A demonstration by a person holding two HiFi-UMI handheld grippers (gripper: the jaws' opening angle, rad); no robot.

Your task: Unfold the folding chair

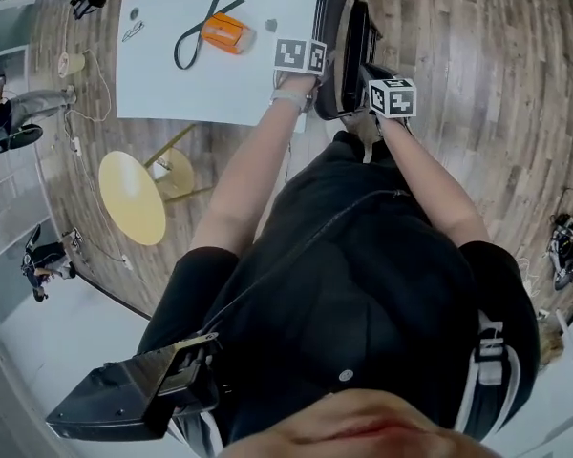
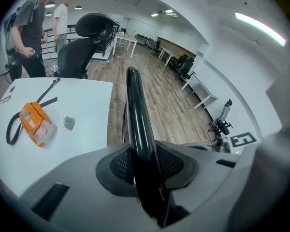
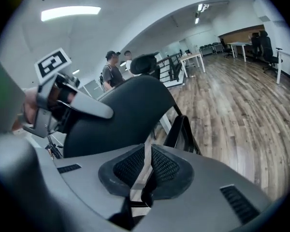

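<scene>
while the chair (image 2: 135,110) is clamped at its rim by the left gripper (image 2: 146,178), the right gripper (image 3: 146,172) is held closed and empty just beside it.

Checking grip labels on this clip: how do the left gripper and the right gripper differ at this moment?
The left gripper is clamped on the thin black rim of the folding chair; the right gripper is shut on nothing. The left gripper looks along the chair's edge, while the right gripper faces its broad dark panel. Both are close by the folded chair.
</scene>
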